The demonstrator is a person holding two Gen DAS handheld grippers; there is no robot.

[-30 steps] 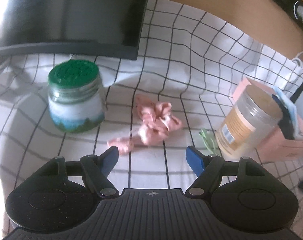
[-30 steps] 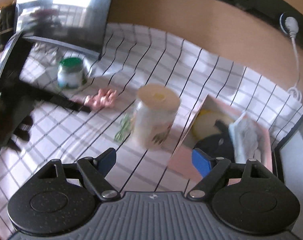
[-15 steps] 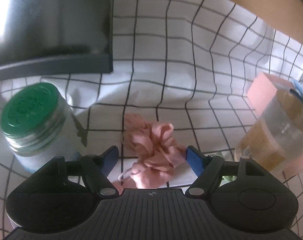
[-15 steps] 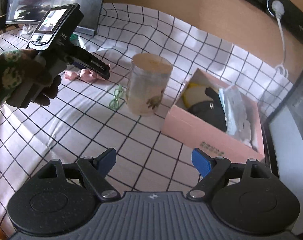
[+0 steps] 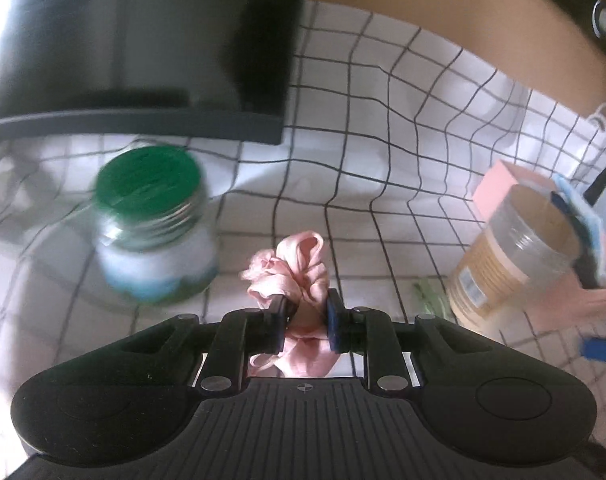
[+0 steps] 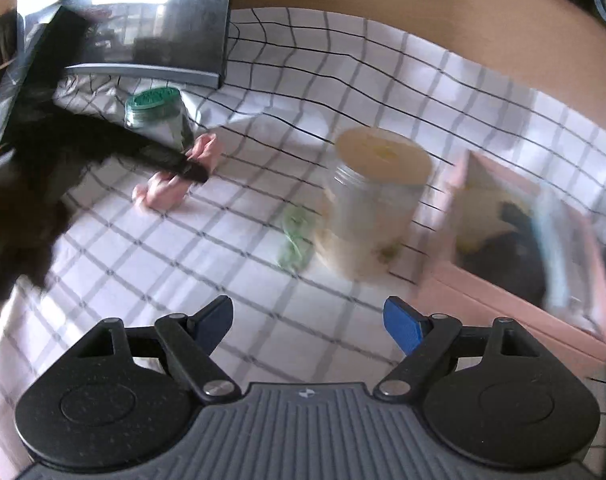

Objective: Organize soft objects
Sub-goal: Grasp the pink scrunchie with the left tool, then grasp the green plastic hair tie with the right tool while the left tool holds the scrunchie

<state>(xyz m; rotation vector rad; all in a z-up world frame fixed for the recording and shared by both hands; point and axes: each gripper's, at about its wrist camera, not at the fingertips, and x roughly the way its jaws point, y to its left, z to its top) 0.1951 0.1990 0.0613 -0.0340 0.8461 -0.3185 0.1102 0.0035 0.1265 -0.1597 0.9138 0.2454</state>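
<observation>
My left gripper [image 5: 305, 316] is shut on a pink fabric scrunchie [image 5: 299, 268], which bunches up above and below the fingertips over the checked cloth. In the right wrist view the same scrunchie [image 6: 163, 192] shows at the left gripper's tip [image 6: 195, 172]. My right gripper [image 6: 309, 320] is open and empty above the cloth. A pink box [image 6: 515, 292] at the right holds yellow, black and light blue soft items. A small green hair tie [image 6: 297, 240] lies beside a clear jar.
A green-lidded glass jar [image 5: 151, 224] stands left of the scrunchie. A clear jar with a tan lid [image 5: 515, 256] stands at the right, in front of the pink box [image 5: 499, 180]. A dark monitor [image 5: 135, 48] stands at the back left. A wooden wall [image 6: 423, 8] lies behind.
My left gripper has closed on the pink scrunchie, which was lying loose between its open fingers, and tilted up. My right gripper moved lower and closer to the jar and box.
</observation>
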